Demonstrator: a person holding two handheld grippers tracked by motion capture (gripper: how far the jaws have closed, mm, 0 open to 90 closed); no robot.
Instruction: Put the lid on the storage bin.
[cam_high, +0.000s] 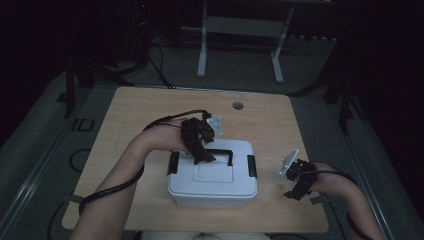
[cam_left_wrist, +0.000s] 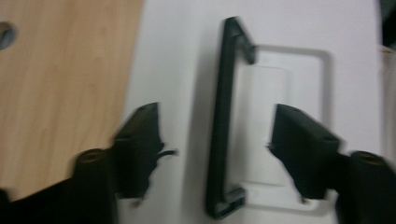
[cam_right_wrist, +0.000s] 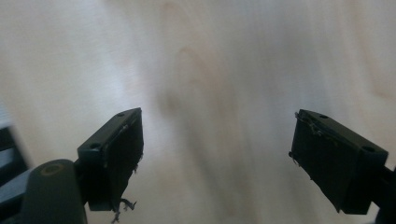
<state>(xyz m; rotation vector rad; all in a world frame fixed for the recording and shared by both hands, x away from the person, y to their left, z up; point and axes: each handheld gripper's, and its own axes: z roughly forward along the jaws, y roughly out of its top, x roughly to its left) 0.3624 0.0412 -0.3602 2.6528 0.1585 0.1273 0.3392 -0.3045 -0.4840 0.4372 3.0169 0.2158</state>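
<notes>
Left gripper view, left hand-held gripper (cam_left_wrist: 215, 140) agape astride slim black handle (cam_left_wrist: 222, 135), smooth white plastic box (cam_left_wrist: 182, 56), right hand-held gripper (cam_right_wrist: 215, 158) wide, empty.

The box's (cam_high: 214, 175) front wall is dim; its handle (cam_left_wrist: 223, 126) is blurred.

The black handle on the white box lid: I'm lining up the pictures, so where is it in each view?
High view: the black handle lies on the lid of the white box, centre, partly under the left gripper.
Left gripper view: it runs top to bottom, mid-picture, between the open fingers.
Right gripper view: bare wooden table between the fingers.
Shared landmark: the wooden table.
</notes>
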